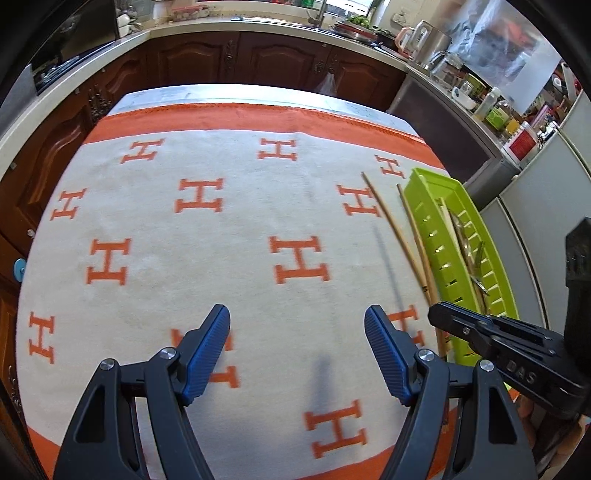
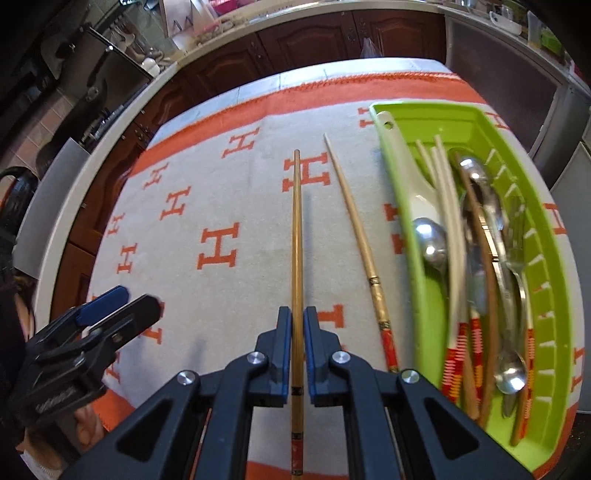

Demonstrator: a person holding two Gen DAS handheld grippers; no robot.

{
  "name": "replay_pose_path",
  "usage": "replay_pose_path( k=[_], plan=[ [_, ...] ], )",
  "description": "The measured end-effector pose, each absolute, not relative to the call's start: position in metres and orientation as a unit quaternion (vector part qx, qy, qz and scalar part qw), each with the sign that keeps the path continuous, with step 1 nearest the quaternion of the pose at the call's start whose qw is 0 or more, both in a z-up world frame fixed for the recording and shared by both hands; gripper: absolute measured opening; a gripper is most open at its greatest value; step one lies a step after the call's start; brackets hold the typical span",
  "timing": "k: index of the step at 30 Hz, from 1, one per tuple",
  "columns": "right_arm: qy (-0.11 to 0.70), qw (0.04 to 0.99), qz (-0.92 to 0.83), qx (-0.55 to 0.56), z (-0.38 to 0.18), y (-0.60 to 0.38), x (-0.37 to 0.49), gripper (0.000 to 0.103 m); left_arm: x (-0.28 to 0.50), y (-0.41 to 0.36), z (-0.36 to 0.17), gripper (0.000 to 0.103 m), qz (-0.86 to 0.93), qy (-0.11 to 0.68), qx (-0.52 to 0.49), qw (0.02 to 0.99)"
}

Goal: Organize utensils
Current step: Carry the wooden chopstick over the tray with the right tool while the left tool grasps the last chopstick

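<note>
My right gripper (image 2: 297, 314) is shut on a wooden chopstick (image 2: 297, 229) that points away along the fingers; it shows in the left wrist view (image 1: 391, 218) too. A second chopstick (image 2: 360, 251) lies on the cloth just right of it, beside a green utensil tray (image 2: 554, 295). The tray holds spoons (image 2: 430, 236), several chopsticks and a white ladle. My left gripper (image 1: 297, 321) is open and empty above the cloth, left of the tray (image 1: 424, 206). The right gripper (image 1: 454, 317) shows at the right of the left wrist view.
A white cloth with orange H marks (image 1: 207, 229) covers the table. Dark wood cabinets and a counter (image 1: 258, 33) run behind it. Jars and bottles (image 1: 495, 107) crowd the counter at the right. A grey unit stands right of the tray.
</note>
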State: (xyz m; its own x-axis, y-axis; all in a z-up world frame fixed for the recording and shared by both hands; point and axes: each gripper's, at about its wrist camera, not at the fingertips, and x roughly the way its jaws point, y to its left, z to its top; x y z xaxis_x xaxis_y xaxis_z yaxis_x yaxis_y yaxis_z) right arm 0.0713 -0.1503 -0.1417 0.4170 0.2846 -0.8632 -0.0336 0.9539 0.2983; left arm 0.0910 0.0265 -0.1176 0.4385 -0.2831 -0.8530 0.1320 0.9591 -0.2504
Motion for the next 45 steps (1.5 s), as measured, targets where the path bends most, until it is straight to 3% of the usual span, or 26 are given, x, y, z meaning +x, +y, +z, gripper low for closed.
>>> replay_pose_path(
  k=[14, 29, 35, 37, 41, 45],
  plan=[
    [0.437, 0.887, 0.066, 0.136, -0.073, -0.23, 0.051, 0.006, 0.141, -0.063, -0.11, 0.069, -0.143, 0.525, -0.027, 0.839],
    [0.466, 0.873, 0.046, 0.139, -0.097, -0.275, 0.071, 0.006, 0.164, -0.11, -0.159, 0.062, -0.108, 0.565, 0.017, 0.818],
    [0.481, 0.864, 0.045, 0.143, -0.111, -0.277, 0.073, 0.006, 0.162, -0.114, -0.157, 0.029, -0.133, 0.555, 0.002, 0.821],
    [0.483, 0.862, 0.046, 0.145, -0.115, -0.278, 0.072, 0.006, 0.163, -0.115, -0.156, 0.011, -0.123, 0.551, 0.01, 0.826],
    [0.485, 0.86, 0.047, 0.15, -0.119, -0.279, 0.07, 0.006, 0.163, -0.108, -0.159, 0.009, -0.119, 0.547, 0.012, 0.829],
    [0.484, 0.861, 0.047, 0.147, -0.12, -0.279, 0.07, 0.006, 0.165, -0.09, -0.159, 0.012, -0.136, 0.565, -0.06, 0.812]
  ],
)
